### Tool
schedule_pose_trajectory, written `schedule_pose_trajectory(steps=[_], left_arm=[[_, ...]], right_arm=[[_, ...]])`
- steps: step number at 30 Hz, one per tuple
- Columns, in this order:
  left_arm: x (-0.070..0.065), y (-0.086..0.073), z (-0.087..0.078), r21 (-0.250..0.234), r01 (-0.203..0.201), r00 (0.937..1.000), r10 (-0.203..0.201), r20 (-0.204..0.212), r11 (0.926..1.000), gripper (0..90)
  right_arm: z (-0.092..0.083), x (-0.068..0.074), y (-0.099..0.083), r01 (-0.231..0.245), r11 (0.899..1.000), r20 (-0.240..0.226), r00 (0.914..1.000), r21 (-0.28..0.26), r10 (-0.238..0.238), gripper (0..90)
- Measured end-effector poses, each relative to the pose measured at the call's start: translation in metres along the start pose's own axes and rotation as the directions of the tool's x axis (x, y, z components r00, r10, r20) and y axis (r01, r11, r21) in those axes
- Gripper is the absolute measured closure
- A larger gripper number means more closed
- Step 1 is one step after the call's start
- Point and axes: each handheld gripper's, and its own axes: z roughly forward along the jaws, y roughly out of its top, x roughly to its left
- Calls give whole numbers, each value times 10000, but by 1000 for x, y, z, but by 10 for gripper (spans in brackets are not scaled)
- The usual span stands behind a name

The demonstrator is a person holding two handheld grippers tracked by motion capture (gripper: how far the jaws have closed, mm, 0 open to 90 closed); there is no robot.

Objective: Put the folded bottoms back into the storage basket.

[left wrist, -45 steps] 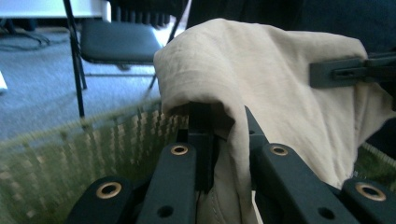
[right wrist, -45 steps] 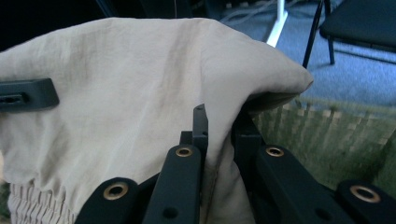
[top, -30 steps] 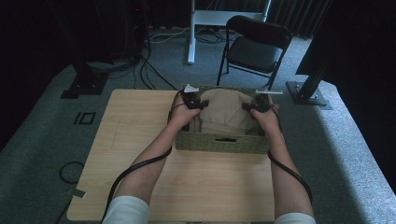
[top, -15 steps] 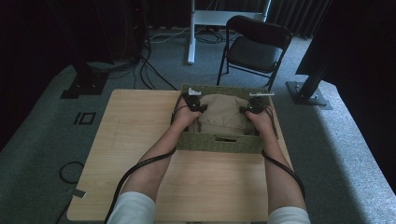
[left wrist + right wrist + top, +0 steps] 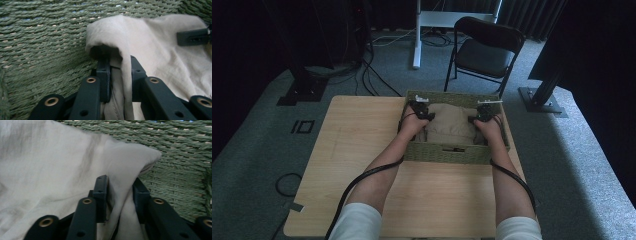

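A beige folded cloth (image 5: pixel 451 122) lies inside a green woven basket (image 5: pixel 447 152) on the wooden table. My left gripper (image 5: pixel 419 111) is at the cloth's left far corner and my right gripper (image 5: pixel 484 112) at its right far corner, both down in the basket. In the left gripper view a fold of the cloth (image 5: pixel 160 50) runs between the jaws of the left gripper (image 5: pixel 118 62), beside the basket wall (image 5: pixel 37 50). The right gripper (image 5: pixel 120 182) likewise straddles a cloth (image 5: pixel 50 157) corner near the basket wall (image 5: pixel 185 170). Both pairs of jaws have just been opening, and the cloth sits loosely between them.
The basket stands at the far right part of the table (image 5: pixel 357 140). A black folding chair (image 5: pixel 484 52) and a white stand (image 5: pixel 417 35) are on the carpet beyond the table. Cables trail from both grippers along the forearms.
Both hands have sunk a little with the cloth, which bulged above the basket rim before and now rests lower inside it.
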Motion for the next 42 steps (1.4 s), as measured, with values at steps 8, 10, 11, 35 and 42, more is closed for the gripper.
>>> schedule_pose_trajectory(steps=[8,10,11,35,42], left_arm=[[3,4,-5,-228,-566,9966,552,-610,9981,457],[3,6,-7,-350,-374,9978,354,-566,9987,395],[4,7,-9,-420,-379,9977,354,-583,9984,371],[-15,30,-68,-433,-636,9980,632,-97,9970,168],[-24,30,-81,-231,-771,9968,775,194,9968,174]], right_arm=[[0,1,1,477,9989,124,9988,-5,-477,369],[-1,3,3,490,9988,-211,9986,14,-489,274],[-2,4,5,535,9986,-290,9981,1,-535,244],[-59,33,30,1156,9837,-1073,9856,-1377,-1309,127],[-71,36,26,1473,9789,-1155,9796,-1414,-1641,126]])
